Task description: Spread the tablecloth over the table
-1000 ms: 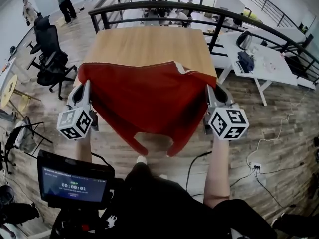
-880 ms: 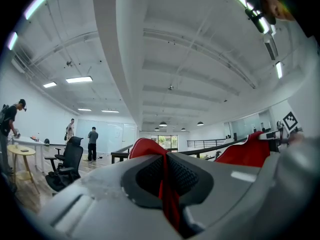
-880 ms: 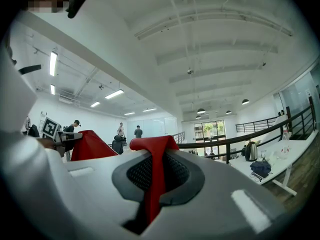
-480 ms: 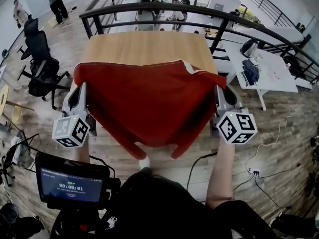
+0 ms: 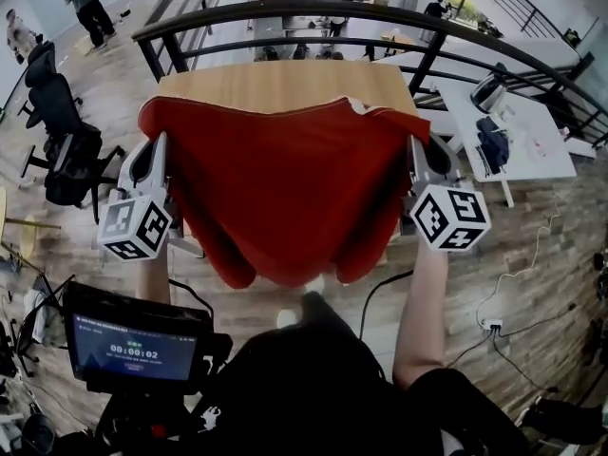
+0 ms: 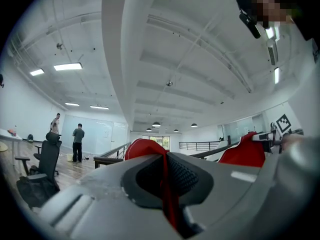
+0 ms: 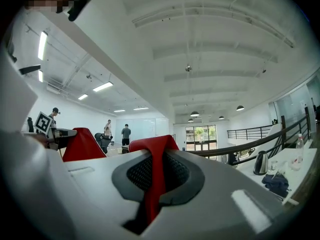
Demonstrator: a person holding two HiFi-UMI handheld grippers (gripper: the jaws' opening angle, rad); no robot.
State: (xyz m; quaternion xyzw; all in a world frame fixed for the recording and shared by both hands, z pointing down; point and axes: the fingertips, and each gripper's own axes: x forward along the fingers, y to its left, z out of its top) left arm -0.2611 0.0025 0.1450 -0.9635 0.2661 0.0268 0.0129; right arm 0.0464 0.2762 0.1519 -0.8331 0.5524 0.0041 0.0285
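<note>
The person holds the red cloth [image 5: 285, 179] up by two corners, stretched wide between the grippers at the near end of the wooden counter [image 5: 285, 84].

The left gripper [image 5: 155, 155] is clenched on the cloth's left corner. In the left gripper view a thin red fold runs pinched between the two pads, and a bunch of fabric stands up past the tips. The right gripper [image 5: 425, 155] grasps the right corner the same way, with a red strip squeezed between its pads and a peak of cloth above them. Both grippers point up and away from the person, and their marker cubes face the head camera.

In the head view the cloth's top edge runs from one gripper to the other and hides the counter's near part. Whether the cloth touches the wood there cannot be told. The lower edge hangs in two loose lobes in front of the person, above the floor. The counter's far part shows bare wood.

A dark railing [image 5: 285, 12] curves behind the counter. An office chair [image 5: 57, 131] stands at the left. A white desk [image 5: 541, 145] at the right carries a kettle [image 5: 489, 91] and a dark bag [image 5: 494, 145]. A small screen [image 5: 133, 345] sits low at the left, near the person's body.
</note>
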